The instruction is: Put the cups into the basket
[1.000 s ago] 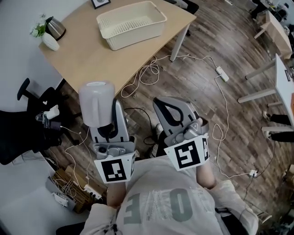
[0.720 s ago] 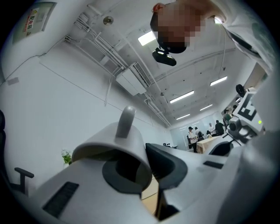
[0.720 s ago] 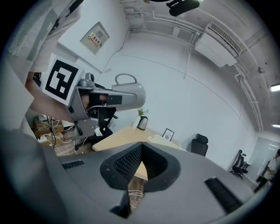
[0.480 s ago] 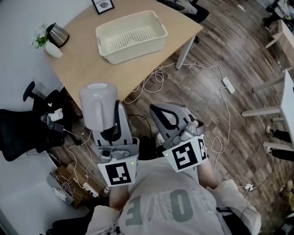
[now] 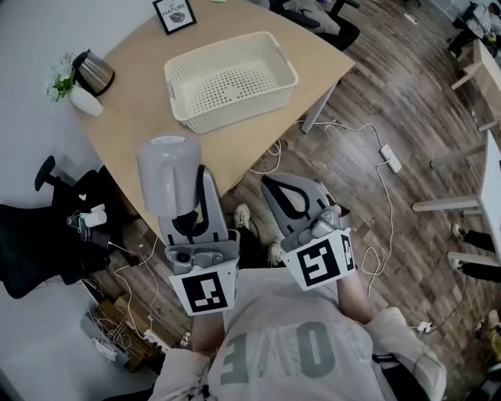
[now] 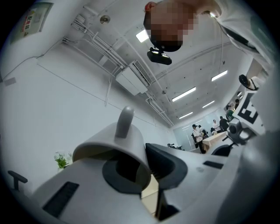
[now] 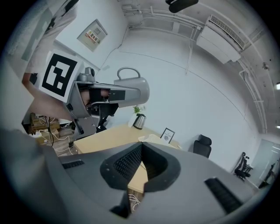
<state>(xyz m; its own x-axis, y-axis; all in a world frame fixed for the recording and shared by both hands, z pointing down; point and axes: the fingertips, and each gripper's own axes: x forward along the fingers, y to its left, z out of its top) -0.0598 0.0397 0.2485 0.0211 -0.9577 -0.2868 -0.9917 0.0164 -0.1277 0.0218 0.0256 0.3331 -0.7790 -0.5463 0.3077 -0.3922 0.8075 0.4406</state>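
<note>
In the head view my left gripper [image 5: 190, 205] is shut on a pale grey cup [image 5: 166, 174], held upright in the air over the near edge of the wooden table [image 5: 141, 106]. The left gripper view shows the same cup [image 6: 114, 146] pinched by its wall between the jaws, its handle [image 6: 125, 123] sticking up. A cream perforated basket [image 5: 252, 107] stands on the table farther ahead, with nothing in it. My right gripper [image 5: 293, 194] hangs over the floor beside the left one, shut and holding nothing. Its jaws meet at the tips in the right gripper view [image 7: 141, 162].
A metal kettle [image 5: 95, 71], a white vase of flowers [image 5: 83, 100] and a framed picture [image 5: 174, 14] stand along the table's far left edge. A black chair [image 5: 43, 231] is left of me. Cables and a power strip [image 5: 389, 158] lie on the wood floor.
The table and basket have come nearer and lower in the head view as I moved toward them. Both grippers keep their pose, the left still holding the cup.
</note>
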